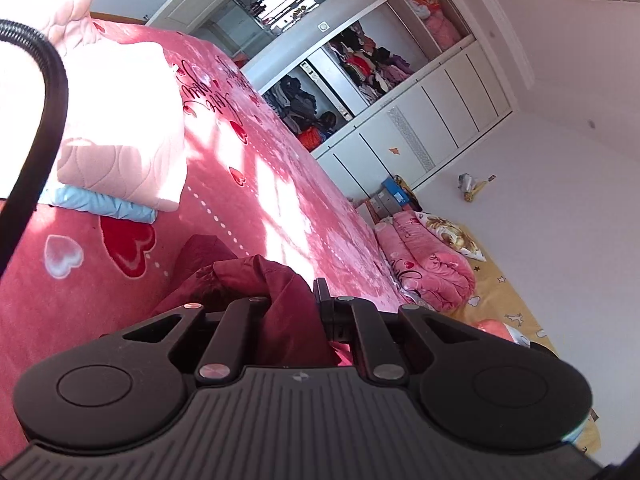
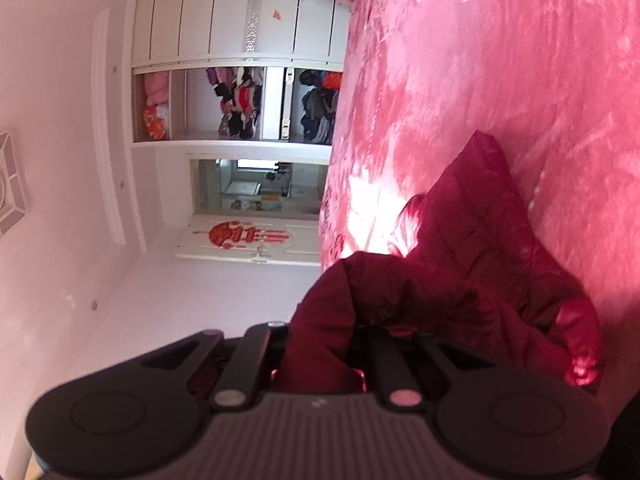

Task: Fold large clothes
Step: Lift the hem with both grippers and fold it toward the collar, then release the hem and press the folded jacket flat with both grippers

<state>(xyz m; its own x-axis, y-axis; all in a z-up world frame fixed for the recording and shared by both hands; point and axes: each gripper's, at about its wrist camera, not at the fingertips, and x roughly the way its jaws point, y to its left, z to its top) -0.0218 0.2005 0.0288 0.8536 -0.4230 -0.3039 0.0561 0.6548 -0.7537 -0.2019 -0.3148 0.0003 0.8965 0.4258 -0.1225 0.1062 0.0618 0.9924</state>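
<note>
A dark red quilted jacket (image 2: 480, 240) lies on the pink bed (image 2: 520, 80). My right gripper (image 2: 320, 332) is shut on a bunched edge of it, and the cloth hides the fingertips. The rest of the jacket trails away over the bed. In the left wrist view my left gripper (image 1: 294, 304) is shut on another fold of the same jacket (image 1: 276, 296), held just above the bed (image 1: 260, 184). The cloth fills the space between the fingers.
A stack of folded clothes, pink quilted (image 1: 120, 140) on light blue (image 1: 104, 206), sits on the bed. A black cable (image 1: 52, 92) hangs at the left. A rolled pink quilt (image 1: 428, 264) lies on the floor mat. An open wardrobe (image 1: 360, 72) stands beyond the bed.
</note>
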